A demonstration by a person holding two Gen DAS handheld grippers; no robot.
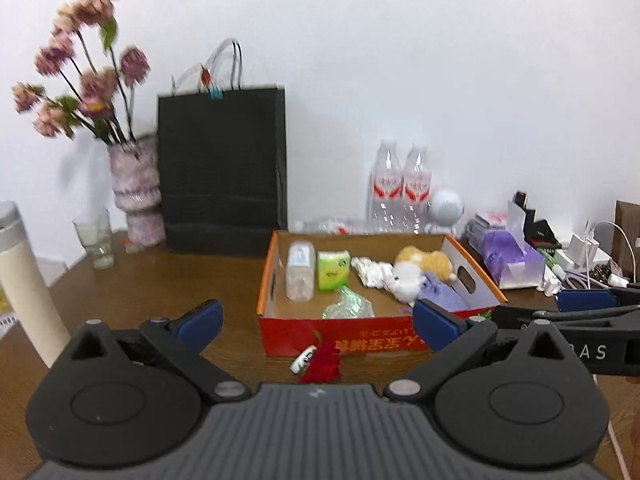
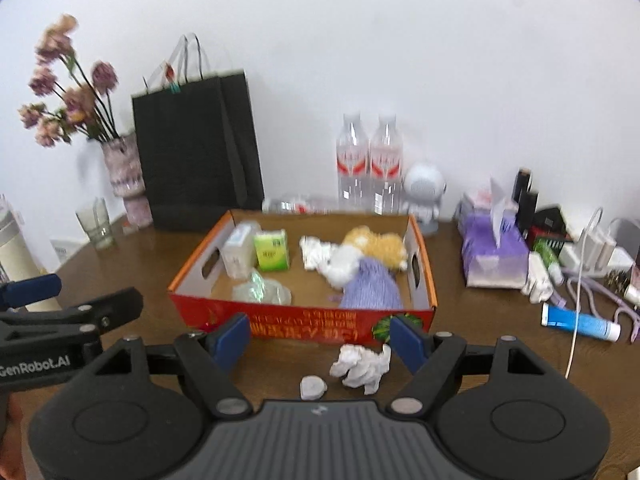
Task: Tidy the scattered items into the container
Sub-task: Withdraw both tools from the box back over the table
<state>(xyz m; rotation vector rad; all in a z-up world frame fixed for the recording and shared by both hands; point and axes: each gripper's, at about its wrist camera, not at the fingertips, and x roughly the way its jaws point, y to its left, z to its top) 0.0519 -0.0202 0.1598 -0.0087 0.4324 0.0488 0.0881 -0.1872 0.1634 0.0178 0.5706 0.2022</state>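
A red cardboard box (image 1: 340, 334) (image 2: 304, 322) stands mid-table holding a plush toy (image 1: 416, 272) (image 2: 372, 250), a green tissue pack (image 1: 333, 270) (image 2: 273, 255), a small bottle, crumpled paper and a purple cloth. In front of it lie a red flower (image 1: 322, 364) beside a small white item (image 1: 303, 358), and, in the right wrist view, a crumpled white paper (image 2: 362, 364) and a small white cap (image 2: 313, 387). My left gripper (image 1: 318, 322) is open just above the flower. My right gripper (image 2: 320, 338) is open over the crumpled paper. Neither holds anything.
A black paper bag (image 1: 222, 168), a vase of flowers (image 1: 136, 188), a glass (image 1: 94, 240) and a tall cream flask (image 1: 24, 280) stand left. Two water bottles (image 2: 368, 164), a white figurine (image 2: 424, 196), a purple tissue box (image 2: 492, 256), a blue tube (image 2: 580, 322) and cables crowd the right.
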